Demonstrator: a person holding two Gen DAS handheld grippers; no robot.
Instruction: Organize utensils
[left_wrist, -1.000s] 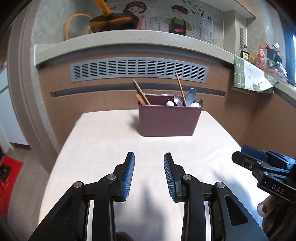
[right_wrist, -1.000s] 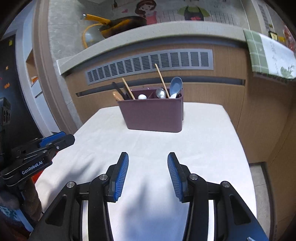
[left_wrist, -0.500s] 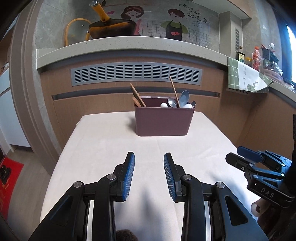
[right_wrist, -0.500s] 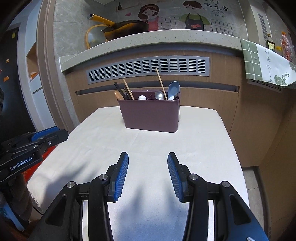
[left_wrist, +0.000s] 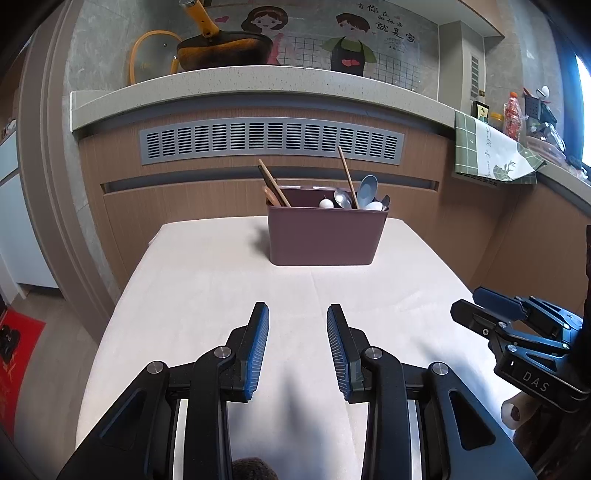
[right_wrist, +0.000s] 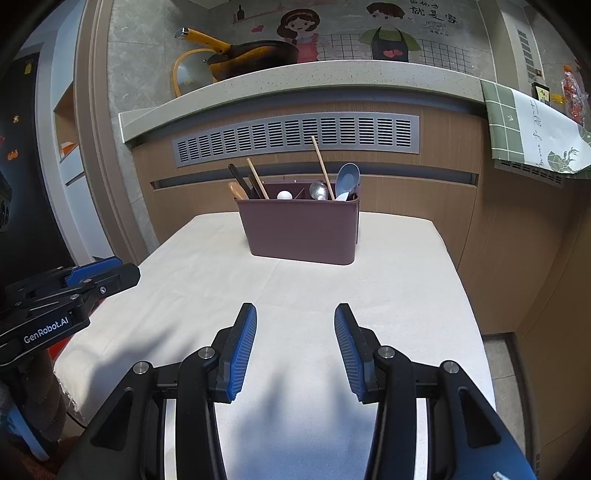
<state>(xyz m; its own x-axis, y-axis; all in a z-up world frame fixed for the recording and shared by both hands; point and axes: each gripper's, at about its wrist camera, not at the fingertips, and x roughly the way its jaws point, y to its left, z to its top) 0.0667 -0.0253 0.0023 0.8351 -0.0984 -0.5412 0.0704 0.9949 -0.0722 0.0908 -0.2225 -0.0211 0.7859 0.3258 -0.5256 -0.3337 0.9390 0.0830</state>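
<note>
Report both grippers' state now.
Left gripper: open, holding nothing.
Right gripper: open, holding nothing.

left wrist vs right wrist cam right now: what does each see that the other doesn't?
Left wrist only: the red mat on the floor at far left, and the right gripper seen from the side.

Right wrist only: the dark panel with small stickers at far left, and the left gripper from the side.

Both: the maroon utensil caddy holding spoons and chopsticks on the white-clothed table, the vent grille, the yellow-handled pan on the counter. Both grippers open, empty.
</note>
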